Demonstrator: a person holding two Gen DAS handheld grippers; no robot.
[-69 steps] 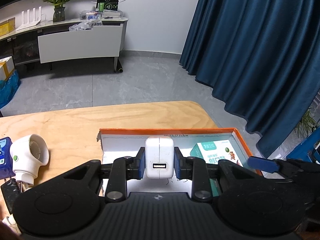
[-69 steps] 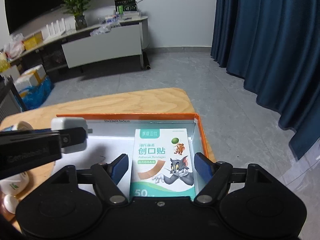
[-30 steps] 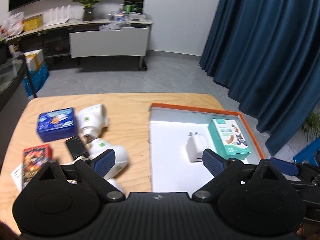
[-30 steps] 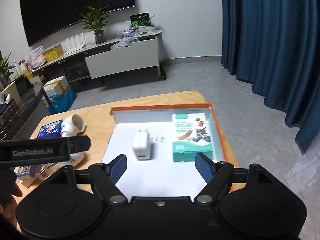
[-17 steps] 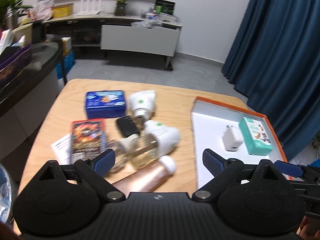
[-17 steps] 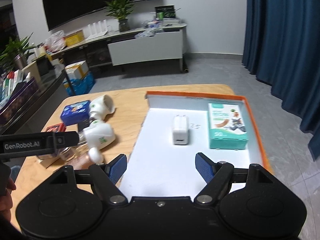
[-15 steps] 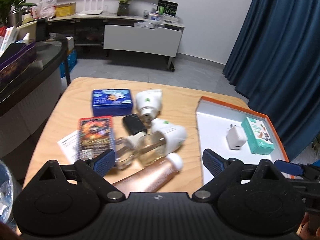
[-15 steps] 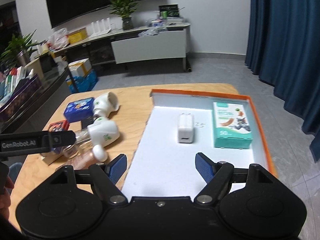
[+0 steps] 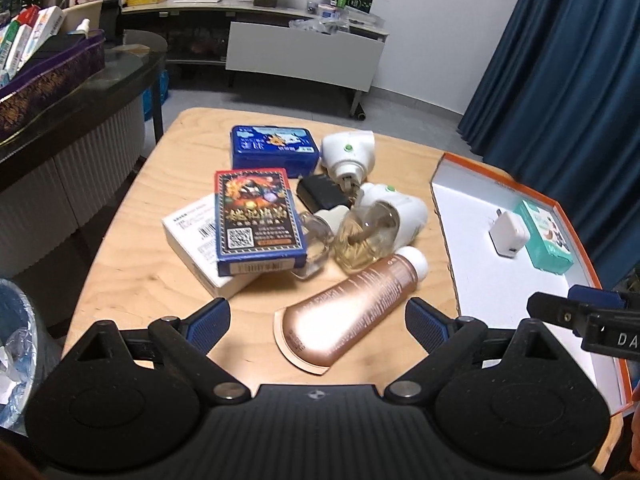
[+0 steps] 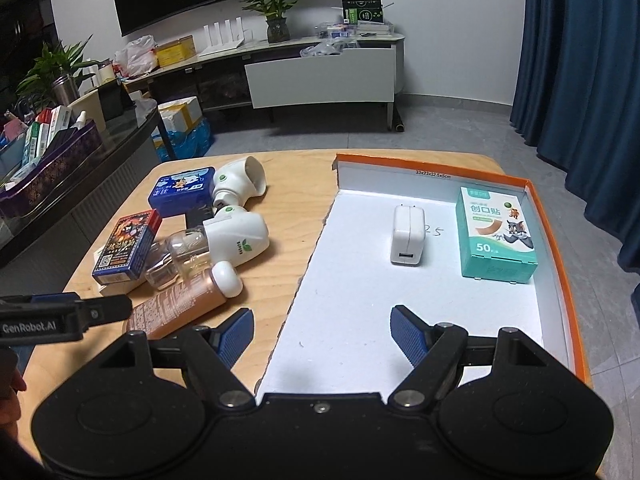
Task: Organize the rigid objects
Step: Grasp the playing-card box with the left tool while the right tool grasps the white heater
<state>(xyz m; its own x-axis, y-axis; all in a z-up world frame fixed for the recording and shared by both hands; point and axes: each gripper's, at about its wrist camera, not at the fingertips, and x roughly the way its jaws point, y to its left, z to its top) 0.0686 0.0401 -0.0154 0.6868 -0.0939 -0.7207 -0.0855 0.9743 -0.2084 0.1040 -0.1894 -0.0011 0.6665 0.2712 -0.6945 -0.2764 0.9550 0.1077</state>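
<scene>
A: How are the grippers standing?

B: The left gripper (image 9: 318,322) is hanging wide and empty over the bronze tube (image 9: 352,306); the right gripper (image 10: 322,330) is gaping wide, holding nothing, over the orange-rimmed tray (image 10: 554,240).

A: And the tray's contents?

B: The white USB charger (image 10: 407,236) and bandage box (image 10: 496,234) are lying inside it, apart; the clutter is sitting left of it.

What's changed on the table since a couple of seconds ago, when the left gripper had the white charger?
The left gripper has let go of the charger, which now lies in the tray beside the bandage box. Its jaws stand open and it has pulled back over the pile, nearest the brown tube. The right gripper has also drawn back, open and empty as before. The bandage box has not moved.
</scene>
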